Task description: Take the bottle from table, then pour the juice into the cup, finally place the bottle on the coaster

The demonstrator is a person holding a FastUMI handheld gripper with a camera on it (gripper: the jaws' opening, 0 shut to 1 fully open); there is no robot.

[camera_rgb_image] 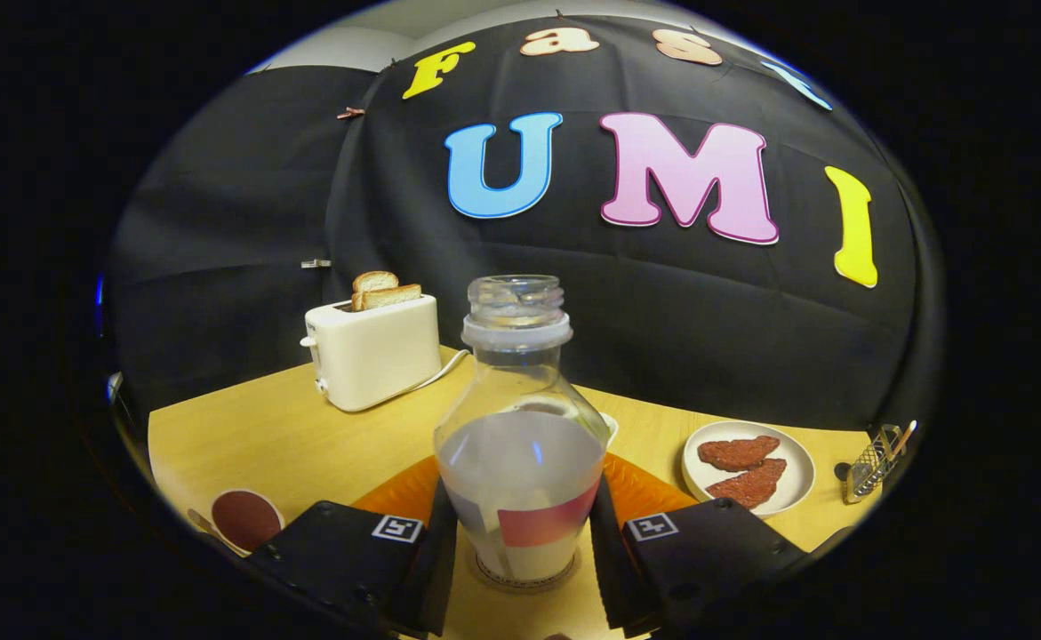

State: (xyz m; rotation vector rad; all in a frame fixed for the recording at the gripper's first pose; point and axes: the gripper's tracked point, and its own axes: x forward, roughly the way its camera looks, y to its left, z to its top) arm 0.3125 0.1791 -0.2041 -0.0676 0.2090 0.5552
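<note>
My gripper (pixel 520 542) closes its 2 fingers on the bottle (pixel 520 427), which stands on the table (pixel 307 444), so I judge pouring and placing on the coaster remain.

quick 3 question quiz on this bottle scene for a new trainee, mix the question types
1. True or false: the bottle stands upright between the fingers of the claw.
2. Multiple choice: what sticks up out of the toaster? A) bread slices B) a spoon C) a cup
3. Fill in: the white plate beyond the claw holds two ____ pieces.

Key: 1 true; 2 A; 3 reddish-brown. The bottle has no cap, and both fingers press its sides.
</note>
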